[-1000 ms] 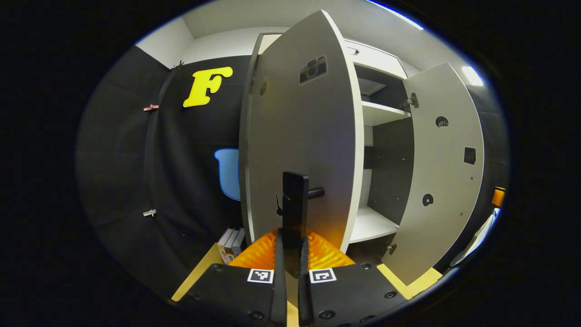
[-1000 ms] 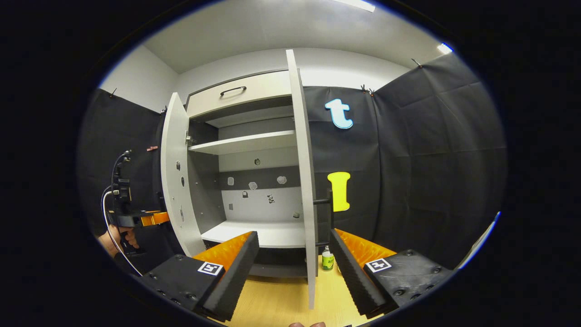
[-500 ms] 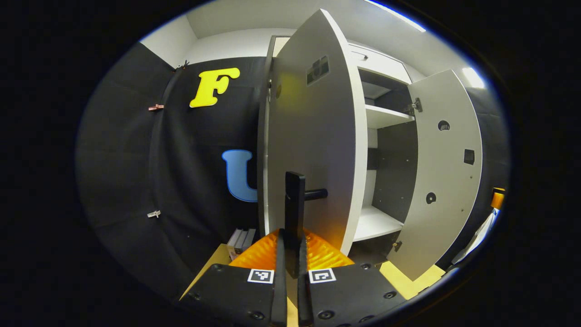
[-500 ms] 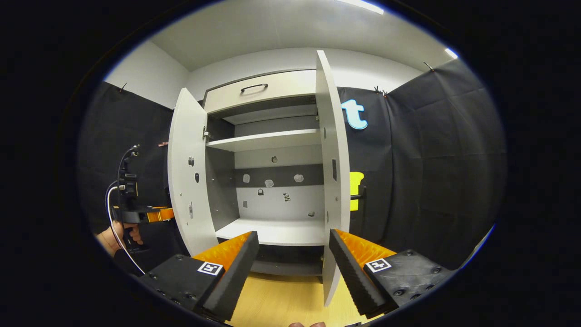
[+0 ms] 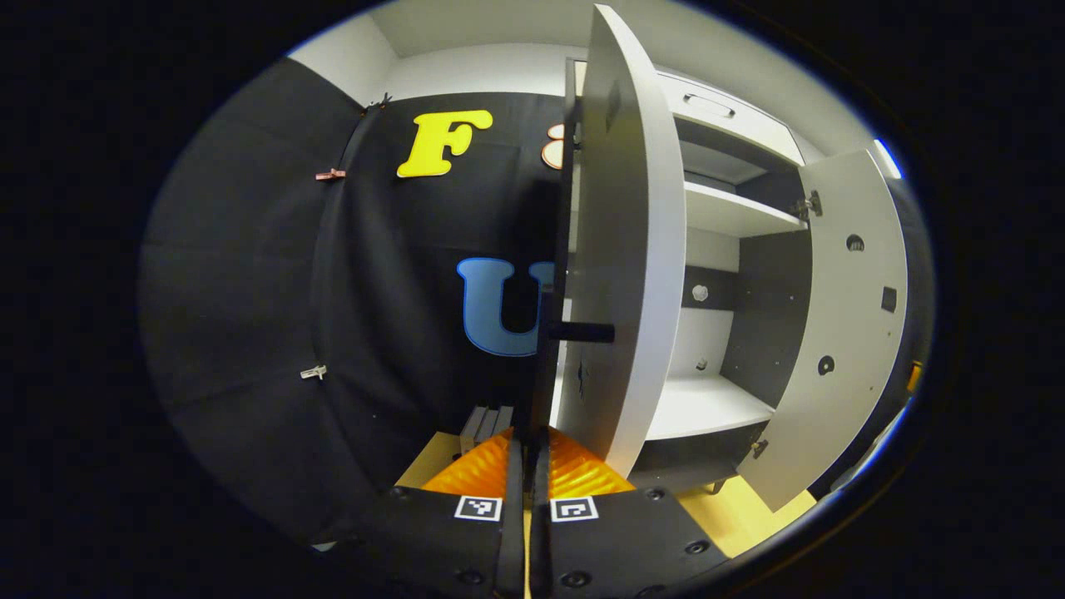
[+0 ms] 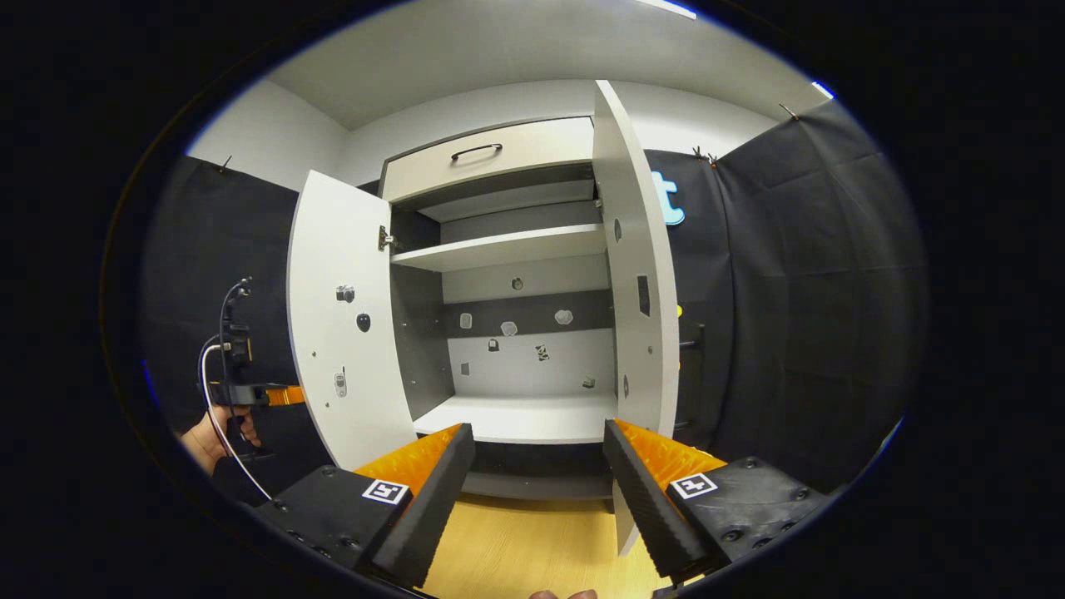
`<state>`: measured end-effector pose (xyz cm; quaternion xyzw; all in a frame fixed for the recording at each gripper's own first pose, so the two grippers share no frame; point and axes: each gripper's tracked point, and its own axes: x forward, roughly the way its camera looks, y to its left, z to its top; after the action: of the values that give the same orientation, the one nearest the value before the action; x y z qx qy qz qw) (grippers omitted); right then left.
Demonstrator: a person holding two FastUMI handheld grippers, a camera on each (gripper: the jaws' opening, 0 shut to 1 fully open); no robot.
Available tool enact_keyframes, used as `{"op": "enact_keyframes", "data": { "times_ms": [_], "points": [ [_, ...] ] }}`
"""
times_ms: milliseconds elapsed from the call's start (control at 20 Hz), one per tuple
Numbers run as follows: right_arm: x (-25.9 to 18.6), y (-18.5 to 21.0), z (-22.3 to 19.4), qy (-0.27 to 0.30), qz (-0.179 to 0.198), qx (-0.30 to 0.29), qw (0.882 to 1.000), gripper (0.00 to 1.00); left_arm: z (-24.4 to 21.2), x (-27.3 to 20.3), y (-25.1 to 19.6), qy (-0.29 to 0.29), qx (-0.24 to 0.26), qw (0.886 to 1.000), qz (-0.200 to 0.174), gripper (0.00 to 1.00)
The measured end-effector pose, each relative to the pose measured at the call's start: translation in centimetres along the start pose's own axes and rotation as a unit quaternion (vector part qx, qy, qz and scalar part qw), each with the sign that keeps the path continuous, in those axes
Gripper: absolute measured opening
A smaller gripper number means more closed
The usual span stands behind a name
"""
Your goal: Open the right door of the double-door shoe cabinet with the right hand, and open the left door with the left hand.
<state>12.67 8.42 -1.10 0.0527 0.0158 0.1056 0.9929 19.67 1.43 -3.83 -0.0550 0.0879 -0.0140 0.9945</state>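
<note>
The left gripper [image 5: 526, 466] is pinched narrow on the left door's handle [image 5: 545, 366], mostly hidden edge-on. The right gripper [image 6: 539, 482] gapes wide, holding nothing. Both cabinet doors, left door [image 6: 341, 316] and right door [image 6: 636, 274], stand open; the shelves [image 6: 499, 248] look bare.

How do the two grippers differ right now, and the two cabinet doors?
The left gripper is shut on the left door's handle; the right gripper is open and holds nothing, with the right door's handle beyond it. The left door is held by its gripper; the right door stands free. Both doors are swung open, showing the shelves.
</note>
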Motion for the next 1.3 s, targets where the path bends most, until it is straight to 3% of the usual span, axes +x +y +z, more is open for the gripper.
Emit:
{"op": "enact_keyframes", "data": {
  "times_ms": [300, 350, 550, 600, 700, 1000, 1150, 1300],
  "points": [
    [0.3, 0.6, -0.5, 0.007, 0.007, -0.005, 1.0, 0.98, 1.0, 0.0, 1.6, -0.022, 0.04, 0.999, 0.004, 0.13],
    [0.4, 0.5, -0.6, 0.008, 0.008, -0.005, 1.0, 0.98, 1.1, 0.0, 1.7, -0.028, 0.044, 0.999, 0.01, 0.11],
    [0.6, 0.5, -0.6, 0.008, 0.005, 0.004, 1.0, 0.98, 2.0, -0.6, 2.7, -0.048, 0.065, 0.996, 0.037, 0.21],
    [0.7, 0.5, -0.6, 0.007, 0.004, 0.005, 1.0, 0.98, 2.4, -0.9, 3.2, -0.054, 0.071, 0.995, 0.049, 0.15],
    [0.9, 0.4, -0.6, 0.006, 0.002, 0.005, 1.0, 0.98, 2.9, -1.4, 3.2, -0.07, 0.069, 0.993, 0.066, 0.19],
    [1.3, -0.2, 0.0, -0.003, -0.008, -0.008, 1.0, 0.98, 3.7, -3.3, 0.5, -0.096, 0.039, 0.994, 0.04, 0.46],
    [1.5, -0.2, 0.4, -0.015, -0.012, -0.014, 1.0, 0.98, 2.9, -5.7, -2.3, -0.097, 0.034, 0.995, 0.016, 0.72],
    [2.2, 0.0, 0.6, -0.029, -0.014, -0.019, 0.999, 0.98, 2.3, -7.4, -4.0, -0.1, 0.046, 0.994, 0.011, 0.92]
  ]
}}
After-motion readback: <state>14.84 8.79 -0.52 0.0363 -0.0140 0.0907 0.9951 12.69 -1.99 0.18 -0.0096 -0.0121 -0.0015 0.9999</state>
